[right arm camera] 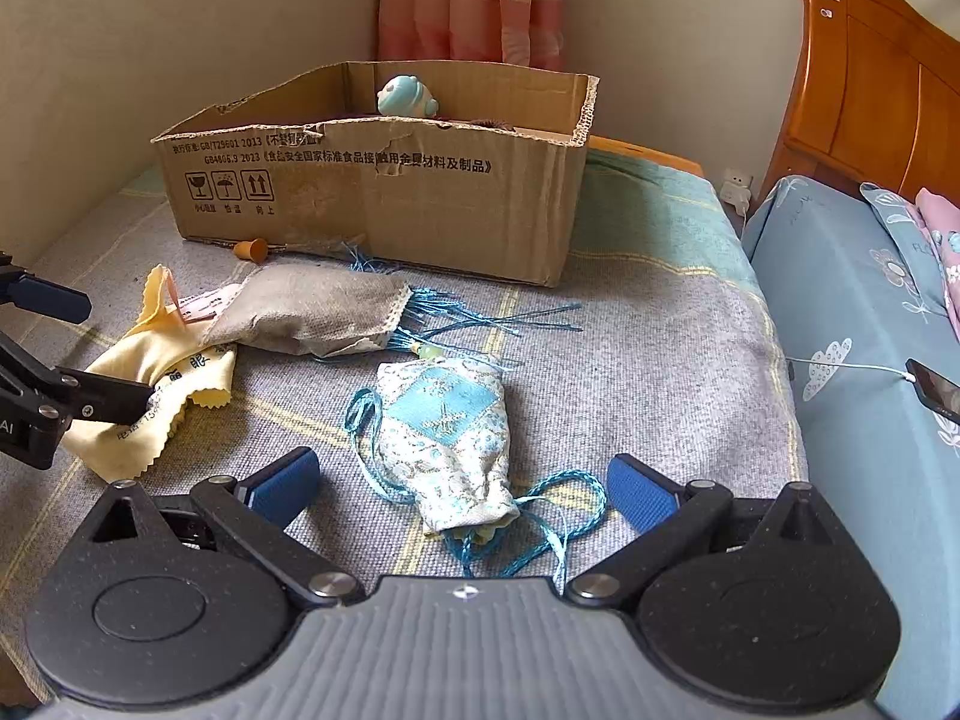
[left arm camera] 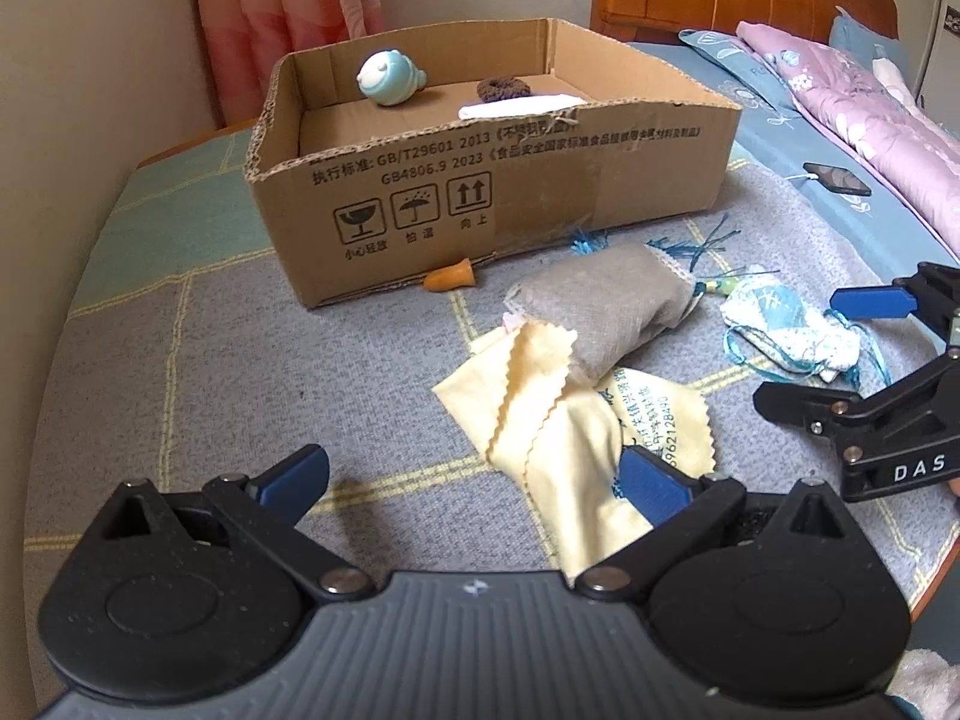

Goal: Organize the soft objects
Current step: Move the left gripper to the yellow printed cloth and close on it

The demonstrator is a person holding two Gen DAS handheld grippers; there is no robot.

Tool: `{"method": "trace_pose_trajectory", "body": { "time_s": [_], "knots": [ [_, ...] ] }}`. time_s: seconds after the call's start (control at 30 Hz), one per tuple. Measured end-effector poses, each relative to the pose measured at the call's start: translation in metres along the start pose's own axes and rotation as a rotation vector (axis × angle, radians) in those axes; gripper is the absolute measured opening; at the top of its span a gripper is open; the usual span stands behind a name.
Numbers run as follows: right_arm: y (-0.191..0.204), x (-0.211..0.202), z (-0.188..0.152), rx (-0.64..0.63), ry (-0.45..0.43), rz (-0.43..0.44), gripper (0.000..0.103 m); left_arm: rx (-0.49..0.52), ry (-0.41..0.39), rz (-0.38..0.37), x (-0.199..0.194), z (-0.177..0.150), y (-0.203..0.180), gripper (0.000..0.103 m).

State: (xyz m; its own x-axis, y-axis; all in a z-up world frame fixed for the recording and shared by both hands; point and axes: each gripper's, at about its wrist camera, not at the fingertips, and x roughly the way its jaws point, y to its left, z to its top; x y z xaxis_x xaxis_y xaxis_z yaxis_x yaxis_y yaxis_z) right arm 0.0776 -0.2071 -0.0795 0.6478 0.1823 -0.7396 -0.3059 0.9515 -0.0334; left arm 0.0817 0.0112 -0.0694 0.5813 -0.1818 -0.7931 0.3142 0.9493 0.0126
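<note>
On the left, the left gripper (left arm camera: 474, 480) is spread wide open over the near edge of a yellow cloth (left arm camera: 558, 414), its right fingertip (left arm camera: 651, 483) lying over the fabric while gripping nothing. Beyond the cloth a grey pouch (left arm camera: 606, 306) lies partly on top of it, blue tassel threads at its far end. Farther back stands a cardboard box (left arm camera: 480, 204) holding a pale blue toy (left arm camera: 387, 79), a dark hair tie (left arm camera: 503, 88) and a white cloth (left arm camera: 519, 106); a small orange cone (left arm camera: 450, 277) lies just beside the box's near wall. To the right, a blue patterned pouch (right arm camera: 447, 438) with cords lies on the grey blanket (right arm camera: 660, 372), between the fingers of the right gripper (right arm camera: 462, 489), which is also wide open and empty. Far right, a phone (right arm camera: 936, 390) rests on the blue bedsheet.
</note>
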Motion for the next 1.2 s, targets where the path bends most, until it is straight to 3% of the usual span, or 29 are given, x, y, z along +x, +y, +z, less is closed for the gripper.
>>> {"method": "trace_pose_trajectory", "body": {
  "time_s": [0.33,0.53,0.7,1.0,1.03,1.13,1.2],
  "knots": [
    [0.0,0.0,0.0,0.0,-0.003,0.001,0.103,0.03,-0.098,0.031,-0.01,0.027,-0.004,0.102],
    [0.001,0.001,0.0,0.001,-0.007,0.0,0.103,0.075,-0.039,-0.008,0.003,0.02,-0.011,0.102],
    [0.0,0.001,-0.001,0.0,-0.011,0.003,0.103,0.059,-0.02,-0.116,0.001,0.006,-0.013,0.102],
    [0.0,0.0,-0.001,0.002,-0.015,0.001,0.103,0.104,-0.028,-0.098,0.012,-0.001,-0.025,0.102],
    [0.0,0.0,-0.001,0.002,-0.015,0.002,0.103,0.104,-0.031,-0.102,0.011,-0.001,-0.025,0.1],
    [0.0,0.0,-0.001,0.001,-0.016,0.002,0.103,0.11,-0.05,-0.108,0.004,-0.001,-0.023,0.074],
    [0.0,0.0,-0.001,0.002,-0.016,0.002,0.103,0.108,-0.055,-0.089,-0.001,0.0,-0.021,0.046]
  ]
}}
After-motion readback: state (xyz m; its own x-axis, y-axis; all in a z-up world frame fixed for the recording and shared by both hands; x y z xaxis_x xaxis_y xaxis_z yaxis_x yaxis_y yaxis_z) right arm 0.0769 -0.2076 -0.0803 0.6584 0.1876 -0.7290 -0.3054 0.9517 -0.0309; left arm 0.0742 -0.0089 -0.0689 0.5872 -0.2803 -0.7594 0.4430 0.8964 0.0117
